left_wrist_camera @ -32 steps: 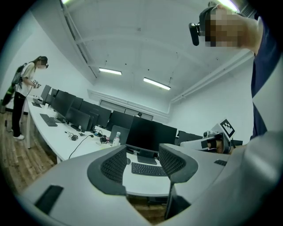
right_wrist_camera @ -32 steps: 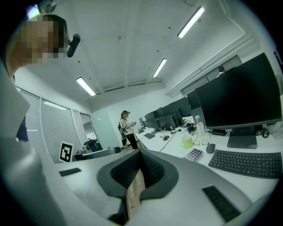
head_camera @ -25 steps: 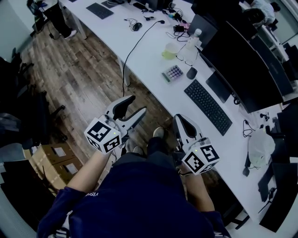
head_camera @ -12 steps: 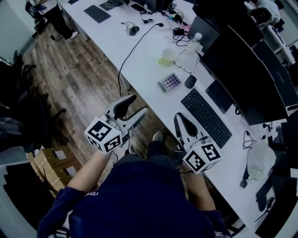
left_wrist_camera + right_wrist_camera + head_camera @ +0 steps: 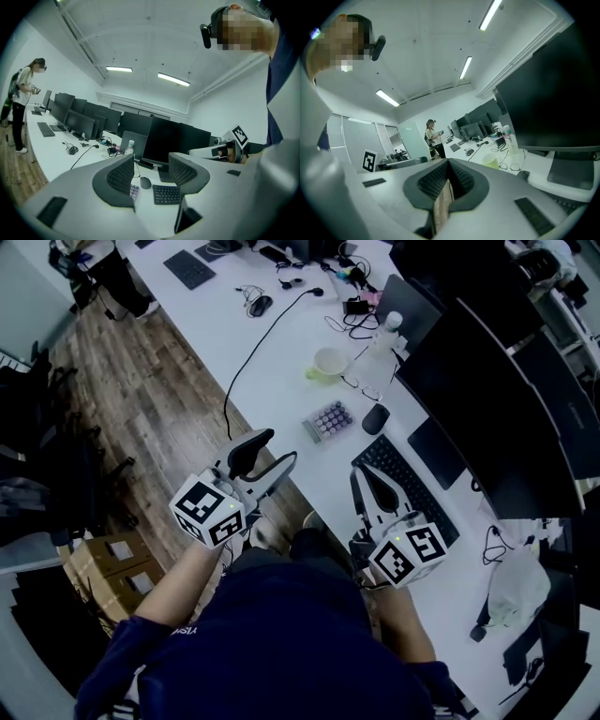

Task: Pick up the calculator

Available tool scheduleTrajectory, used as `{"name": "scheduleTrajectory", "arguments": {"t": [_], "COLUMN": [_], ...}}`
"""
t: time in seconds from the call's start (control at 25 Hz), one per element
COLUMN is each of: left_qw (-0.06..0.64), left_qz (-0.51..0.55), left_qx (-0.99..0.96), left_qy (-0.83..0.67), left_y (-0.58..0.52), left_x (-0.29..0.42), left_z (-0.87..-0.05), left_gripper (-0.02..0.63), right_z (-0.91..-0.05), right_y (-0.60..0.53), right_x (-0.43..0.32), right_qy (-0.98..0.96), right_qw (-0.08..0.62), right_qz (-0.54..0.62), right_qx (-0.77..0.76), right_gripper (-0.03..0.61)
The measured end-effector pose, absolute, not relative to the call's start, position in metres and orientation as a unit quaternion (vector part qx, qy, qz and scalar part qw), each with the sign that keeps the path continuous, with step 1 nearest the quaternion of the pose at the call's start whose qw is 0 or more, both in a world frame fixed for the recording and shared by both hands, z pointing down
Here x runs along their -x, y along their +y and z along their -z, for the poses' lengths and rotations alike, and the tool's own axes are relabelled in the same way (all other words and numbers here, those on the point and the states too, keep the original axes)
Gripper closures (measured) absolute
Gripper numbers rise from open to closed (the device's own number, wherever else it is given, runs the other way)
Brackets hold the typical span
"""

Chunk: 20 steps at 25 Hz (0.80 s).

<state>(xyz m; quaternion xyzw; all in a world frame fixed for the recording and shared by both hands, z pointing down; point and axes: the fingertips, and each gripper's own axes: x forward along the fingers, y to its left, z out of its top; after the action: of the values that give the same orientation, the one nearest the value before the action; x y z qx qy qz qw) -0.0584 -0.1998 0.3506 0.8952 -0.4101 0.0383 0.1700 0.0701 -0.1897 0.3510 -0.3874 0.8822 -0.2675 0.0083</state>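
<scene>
Head view, looking steeply down: long white worktop (image 5: 272,362) crossing the scene diagonally. Calculator (image 5: 327,418) lying flat on it close to the near edge, just left of a dark mouse (image 5: 375,418), with a pale green cup (image 5: 328,364) farther off and a black keyboard (image 5: 403,486) to the right. Left gripper (image 5: 277,448) held by the worktop's near edge, well apart from the calculator. Right gripper (image 5: 367,479) by the keyboard's near end.

Left gripper view: jaws spread, nothing between them; beyond the gap, calculator (image 5: 133,190), mouse (image 5: 146,183) and keyboard (image 5: 167,194) on the worktop.

Right gripper view: jaws pressed together, gripping nothing; cup (image 5: 491,161) beyond on the right, a person (image 5: 433,138) standing far off
</scene>
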Motion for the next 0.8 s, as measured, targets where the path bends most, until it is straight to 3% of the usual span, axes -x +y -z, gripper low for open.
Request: {"name": "scheduleTrajectory", "arguments": {"t": [0.8], "left_qw": [0.199], "left_qz": [-0.082], "left_qx": [-0.879], "left_qy": [-0.425], "left_y": [-0.26], "left_x": [0.013], "left_z": [-0.385], "left_gripper": [0.37], "right_z": [-0.384], "right_y": [-0.254], "right_x": [-0.119], "right_qy": [0.878], "right_qw": [0.011], "right_qz": [0.3], "right_qx": [0.372], "right_gripper": [0.574]}}
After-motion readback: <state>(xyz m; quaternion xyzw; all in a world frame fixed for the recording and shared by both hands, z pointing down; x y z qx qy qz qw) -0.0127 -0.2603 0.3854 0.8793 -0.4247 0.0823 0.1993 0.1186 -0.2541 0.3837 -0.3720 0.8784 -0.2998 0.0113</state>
